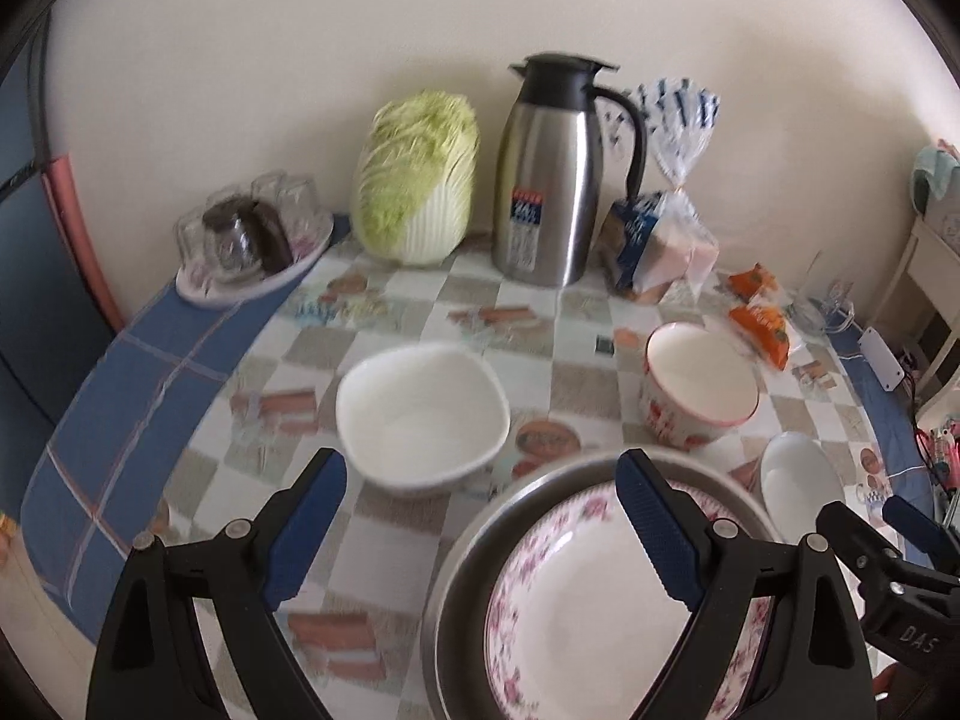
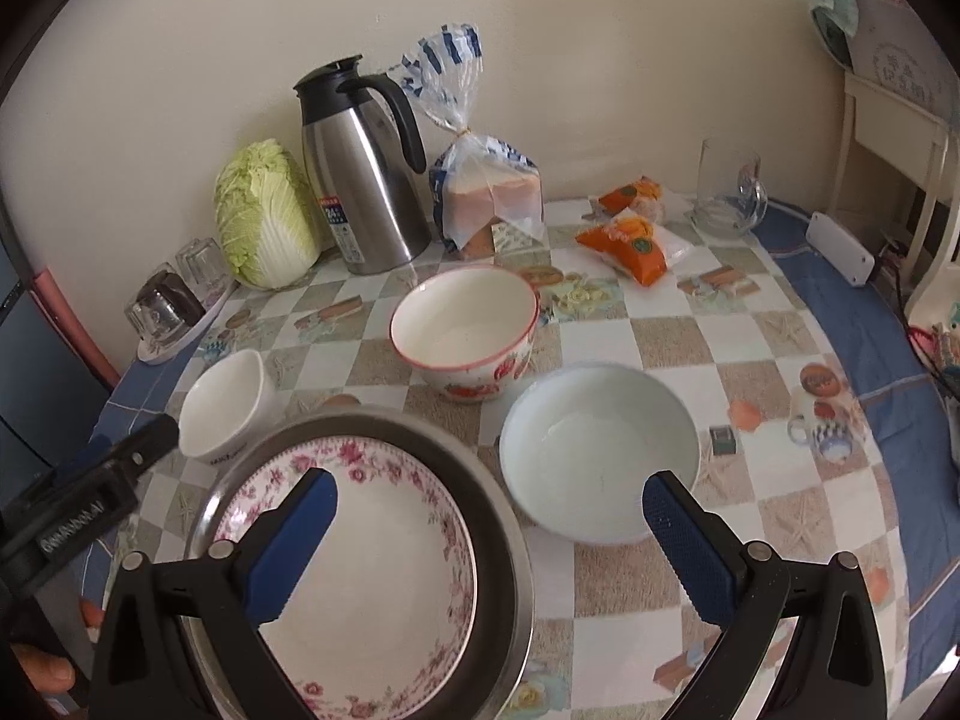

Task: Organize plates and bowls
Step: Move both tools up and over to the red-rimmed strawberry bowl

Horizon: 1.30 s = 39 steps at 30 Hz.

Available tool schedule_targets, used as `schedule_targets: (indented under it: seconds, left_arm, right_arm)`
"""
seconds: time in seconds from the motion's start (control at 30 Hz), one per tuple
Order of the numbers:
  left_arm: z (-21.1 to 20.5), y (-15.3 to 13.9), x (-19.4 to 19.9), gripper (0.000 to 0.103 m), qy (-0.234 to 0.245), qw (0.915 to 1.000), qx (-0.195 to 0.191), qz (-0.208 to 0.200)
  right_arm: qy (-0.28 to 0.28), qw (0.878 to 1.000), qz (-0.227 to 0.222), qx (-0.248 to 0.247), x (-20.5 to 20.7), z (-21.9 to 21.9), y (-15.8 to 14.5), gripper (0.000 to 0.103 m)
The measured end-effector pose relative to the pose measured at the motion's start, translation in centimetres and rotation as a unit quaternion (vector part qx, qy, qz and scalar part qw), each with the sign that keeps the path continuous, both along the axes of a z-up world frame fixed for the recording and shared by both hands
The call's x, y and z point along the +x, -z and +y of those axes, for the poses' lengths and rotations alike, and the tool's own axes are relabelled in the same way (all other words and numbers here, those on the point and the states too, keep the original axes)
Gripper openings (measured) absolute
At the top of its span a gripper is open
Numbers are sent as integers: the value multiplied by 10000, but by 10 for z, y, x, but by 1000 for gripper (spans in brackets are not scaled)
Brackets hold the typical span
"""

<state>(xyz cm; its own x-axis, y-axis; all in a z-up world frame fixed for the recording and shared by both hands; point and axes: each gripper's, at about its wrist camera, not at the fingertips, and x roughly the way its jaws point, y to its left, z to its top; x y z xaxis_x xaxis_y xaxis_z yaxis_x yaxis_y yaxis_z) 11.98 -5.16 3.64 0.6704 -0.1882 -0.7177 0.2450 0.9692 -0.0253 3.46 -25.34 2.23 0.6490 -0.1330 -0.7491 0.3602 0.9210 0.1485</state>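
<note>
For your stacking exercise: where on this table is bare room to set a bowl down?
Bare tablecloth lies right of the plain white bowl, toward the blue border. The back is crowded: cabbage, thermos jug, bread bag, snack packets.

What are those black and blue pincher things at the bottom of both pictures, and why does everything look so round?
Those are two claws that a person holds, one in each hand. Each claw has a tiny wide-eyed camera that bends the picture round. One picture looks along the left claw, the other along the right claw. Both are open and hold nothing.

On the checkered tablecloth sit a pink-flowered plate inside a round metal pan, a plain white squarish bowl, a red-flowered bowl and a pale round bowl. By the wall stand a green cabbage, a shiny steel jug and a bag of bread.
</note>
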Motion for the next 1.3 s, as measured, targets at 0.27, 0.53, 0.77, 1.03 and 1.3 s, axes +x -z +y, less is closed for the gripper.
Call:
schedule_targets:
  seconds: [0.27,0.53,0.77,1.03,1.3]
  left_arm:
    - [-16,-20,35,92,228,9997,-2,109]
    - [-27,-20,66,92,402,9985,-77,357]
    - [-42,-21,93,92,508,9975,-124,472]
    - [-76,-22,123,92,752,9951,2,644]
    - [-115,9,141,92,972,9862,-27,1340]
  right_arm:
    - [-268,9989,172,-353,32,-8,-21,103]
    - [-333,9982,445,-233,69,-36,-30,103]
    - [-389,9960,801,-98,102,-59,-21,103]
    - [-388,9918,1179,-300,135,-76,-6,91]
    - [-413,9872,1543,-1,158,-84,28,61]
